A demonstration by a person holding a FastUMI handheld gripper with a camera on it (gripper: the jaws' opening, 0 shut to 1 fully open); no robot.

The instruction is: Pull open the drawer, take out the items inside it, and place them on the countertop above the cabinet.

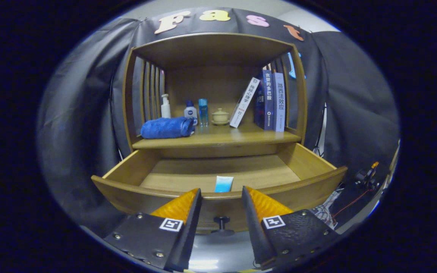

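The wooden cabinet's drawer (pixel 127 172) stands pulled out toward me. A small blue and white tube (pixel 224 184) lies on the drawer floor just behind the front panel. My gripper (pixel 221 192) is open, its fingers spread in front of the drawer's front panel with nothing between them. The dark knob (pixel 221 221) of the drawer sits between and below the fingers. The tube lies just beyond the fingertips. The countertop (pixel 218 138) above the drawer carries a rolled blue towel (pixel 167 127).
On the countertop behind the towel stand a white pump bottle (pixel 165 106), a small white bottle (pixel 190 111), a blue bottle (pixel 203 112) and a lidded cup (pixel 220 116). Several books (pixel 268 100) lean at its right. Cables and gear (pixel 366 176) lie right of the drawer.
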